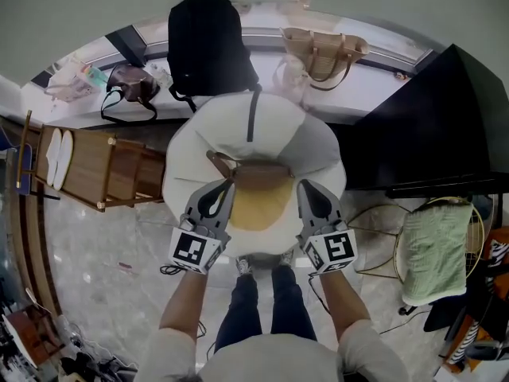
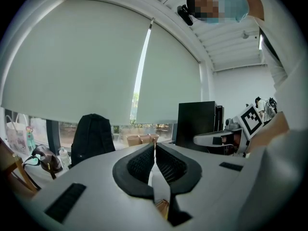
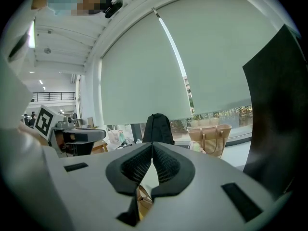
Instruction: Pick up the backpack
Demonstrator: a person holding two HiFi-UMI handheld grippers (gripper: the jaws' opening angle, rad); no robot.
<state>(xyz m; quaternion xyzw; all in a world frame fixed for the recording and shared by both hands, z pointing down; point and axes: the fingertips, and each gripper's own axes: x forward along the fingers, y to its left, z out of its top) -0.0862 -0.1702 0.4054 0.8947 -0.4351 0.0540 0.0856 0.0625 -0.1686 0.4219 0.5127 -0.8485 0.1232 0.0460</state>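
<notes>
A black backpack (image 1: 208, 42) stands upright on the window ledge (image 1: 382, 74) at the far side, and shows too as the backpack (image 2: 91, 134) and backpack (image 3: 159, 128) in the gripper views. My left gripper (image 1: 231, 183) and right gripper (image 1: 302, 184) hover side by side over a white beanbag seat (image 1: 310, 146), well short of the backpack. Both are shut with nothing between the jaws. The left gripper (image 2: 154, 150) and right gripper (image 3: 152, 150) point nearly level toward the window.
A tan tote bag (image 1: 324, 52) and a dark handbag (image 1: 131, 86) flank the backpack on the ledge. A wooden rack (image 1: 95, 165) stands at left, a black cabinet (image 1: 445, 126) at right, and a wire chair with green cloth (image 1: 436, 249) at right front.
</notes>
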